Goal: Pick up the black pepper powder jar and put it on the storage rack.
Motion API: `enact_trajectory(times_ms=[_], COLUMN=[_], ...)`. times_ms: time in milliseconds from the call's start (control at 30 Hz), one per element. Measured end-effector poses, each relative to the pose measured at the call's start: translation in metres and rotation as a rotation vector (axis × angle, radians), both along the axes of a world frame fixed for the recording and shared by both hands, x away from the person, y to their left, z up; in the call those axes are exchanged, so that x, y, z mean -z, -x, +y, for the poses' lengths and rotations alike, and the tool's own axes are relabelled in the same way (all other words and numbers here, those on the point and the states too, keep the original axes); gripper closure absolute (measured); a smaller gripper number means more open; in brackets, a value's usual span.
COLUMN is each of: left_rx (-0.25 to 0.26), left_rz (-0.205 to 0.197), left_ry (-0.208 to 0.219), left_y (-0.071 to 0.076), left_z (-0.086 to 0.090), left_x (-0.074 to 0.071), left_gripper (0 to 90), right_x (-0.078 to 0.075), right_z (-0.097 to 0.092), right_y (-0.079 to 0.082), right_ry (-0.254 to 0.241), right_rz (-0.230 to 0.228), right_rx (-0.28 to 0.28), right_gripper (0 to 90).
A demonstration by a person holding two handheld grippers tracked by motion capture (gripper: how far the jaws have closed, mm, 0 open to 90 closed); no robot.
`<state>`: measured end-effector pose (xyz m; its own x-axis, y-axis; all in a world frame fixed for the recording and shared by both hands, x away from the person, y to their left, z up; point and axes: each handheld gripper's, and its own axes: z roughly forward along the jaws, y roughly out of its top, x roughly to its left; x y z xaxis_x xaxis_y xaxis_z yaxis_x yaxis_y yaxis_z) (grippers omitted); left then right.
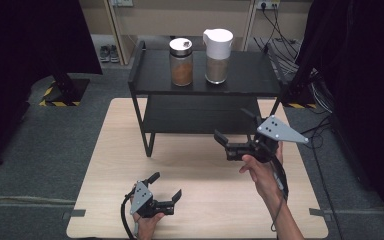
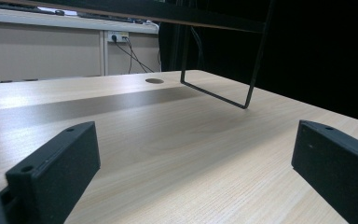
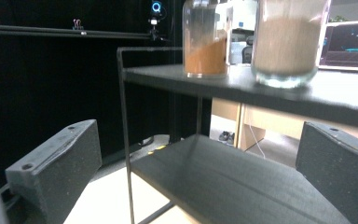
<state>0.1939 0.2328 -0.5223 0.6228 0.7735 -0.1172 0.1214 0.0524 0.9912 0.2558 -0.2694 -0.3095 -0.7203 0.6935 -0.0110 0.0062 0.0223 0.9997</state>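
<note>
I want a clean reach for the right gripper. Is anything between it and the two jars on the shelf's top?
Nothing visible. The right gripper, open, sits below the top shelf; orange-powder jar and white-lidded jar stand unobstructed.

Even overhead light, dark edges — soft shelf shadow, jaws blurred.

2 jars (image 3: 205, 42) on black shelf (image 3: 270, 91), beyond spread fingers (image 3: 56, 163)

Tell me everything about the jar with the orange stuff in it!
The jar is clear, looks like glass, and has a shiny silver lid. Orange-brown powder fills its lower half. It stands upright on the top shelf of the black rack, left of a white-lidded jar of paler powder, with a gap between them. Only the shelf touches it; no claw holds it.
</note>
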Motion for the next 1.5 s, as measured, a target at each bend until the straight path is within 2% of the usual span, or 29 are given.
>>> enact_trajectory(times_ms=[267,800,1500], left_rx=[-0.003,-0.004,0.005], left_rz=[0.006,0.008,0.001], left_ry=[-0.004,-0.006,-0.014], left_y=[0.0,0.0,0.0], left_z=[-0.001,-0.002,-0.002], left_x=[-0.001,-0.001,-0.001], left_gripper=[0.3,0.4,0.3], right_x=[0.028,0.061,0.119], right_z=[-0.004,-0.002,-0.011], right_y=[0.009,0.025,0.049], right_ry=[0.006,0.038,0.022], right_rz=[0.009,0.024,0.078], right_rx=[0.002,0.001,0.035], right_gripper=[0.4,0.4,0.4])
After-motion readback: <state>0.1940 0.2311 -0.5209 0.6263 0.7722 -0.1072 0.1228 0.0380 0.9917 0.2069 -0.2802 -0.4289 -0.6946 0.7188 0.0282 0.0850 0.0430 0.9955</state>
